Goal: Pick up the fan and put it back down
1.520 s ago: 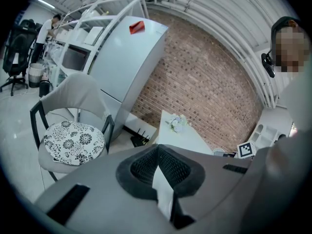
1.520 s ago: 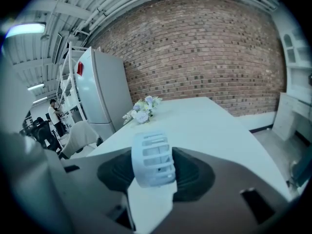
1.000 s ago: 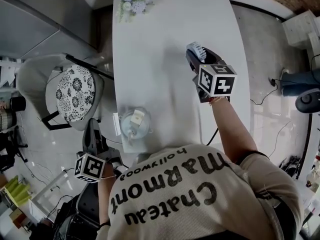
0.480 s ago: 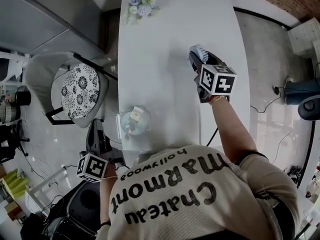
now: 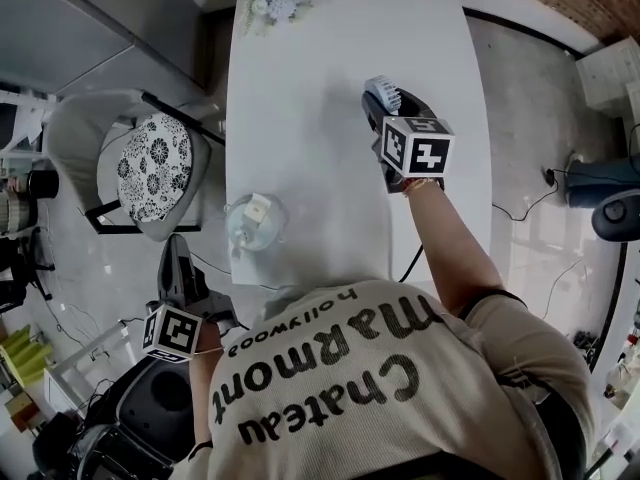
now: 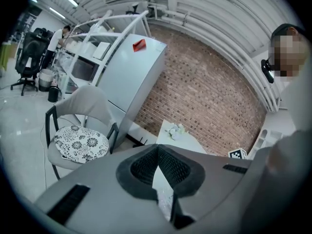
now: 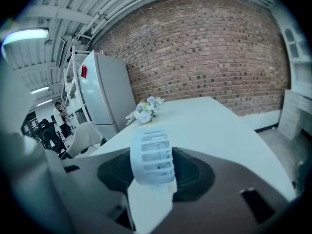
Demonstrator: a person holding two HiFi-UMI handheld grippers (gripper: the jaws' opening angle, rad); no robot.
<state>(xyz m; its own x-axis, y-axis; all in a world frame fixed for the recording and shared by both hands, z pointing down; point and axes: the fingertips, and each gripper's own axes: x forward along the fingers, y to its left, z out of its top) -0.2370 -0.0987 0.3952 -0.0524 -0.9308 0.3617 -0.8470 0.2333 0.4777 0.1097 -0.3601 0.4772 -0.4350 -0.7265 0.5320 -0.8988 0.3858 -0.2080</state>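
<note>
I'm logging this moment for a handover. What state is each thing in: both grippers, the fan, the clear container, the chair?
Right gripper: shut on the fan.
Fan: clamped between the right gripper's jaws, grille end poking out past them.
Left gripper: shut, nothing in it, off the table's side.
Clear container: standing on the table, apart from both grippers.
Chair: upright beside the table, cushion on its seat.
</note>
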